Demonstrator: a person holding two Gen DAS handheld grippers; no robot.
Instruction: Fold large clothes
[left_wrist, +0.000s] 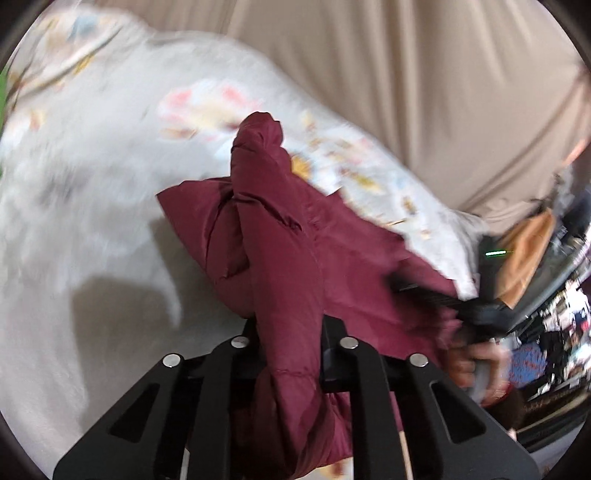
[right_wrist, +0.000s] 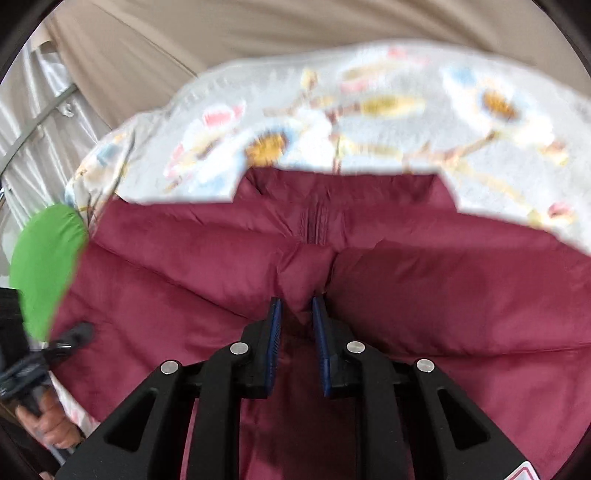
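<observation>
While the puffy dark red jacket (right_wrist: 406, 288) lies spread on the bed's flowery white cover (right_wrist: 332, 110), both grippers pinch it. The left gripper (left_wrist: 288, 332) is closed on a lifted, bunched-up part, and the right gripper (right_wrist: 297, 306) squeezes a small fold near the middle. This looks like the start of a fold. Next, both should carry the cloth across together.
</observation>
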